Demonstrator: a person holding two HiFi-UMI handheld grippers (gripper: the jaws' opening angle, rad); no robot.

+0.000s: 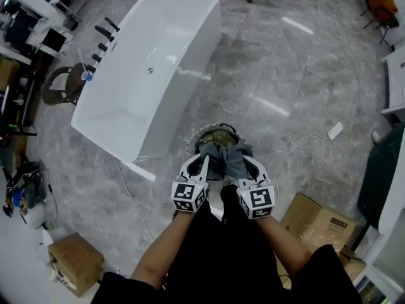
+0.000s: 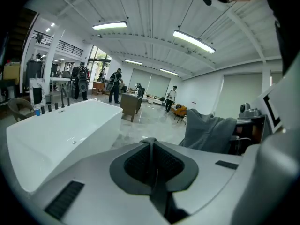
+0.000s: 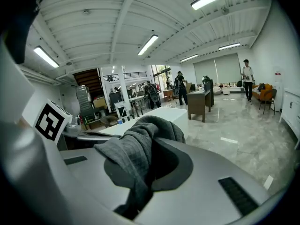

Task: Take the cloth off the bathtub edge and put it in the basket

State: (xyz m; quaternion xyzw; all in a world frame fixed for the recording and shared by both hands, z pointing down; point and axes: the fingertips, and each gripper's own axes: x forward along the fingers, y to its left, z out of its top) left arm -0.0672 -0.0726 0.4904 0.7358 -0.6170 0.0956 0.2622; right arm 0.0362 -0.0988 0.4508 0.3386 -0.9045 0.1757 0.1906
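At the left stands the white bathtub (image 1: 158, 49), its edge bare, so the cloth is already off it. The left gripper (image 1: 204, 160) comes next. Its fingers are pressed together, and its own view shows nothing between them.

Just beside it, the grey cloth (image 1: 226, 157) hangs bunched between the two grippers, directly above the round basket (image 1: 215, 130) on the floor. Whether the cloth touches the basket's rim cannot be told from the head view.

On the right, the right gripper (image 1: 245, 163) carries the load. Its fingers are closed on a fold of the cloth, which drapes over and down between them in its own view.

The step in hand looks like the drop into the basket, near the end of the task. The next move likely calls for bringing the cloth down inside the rim and then parting the right fingers. All the fabric should fall in, with none draped over the edge.
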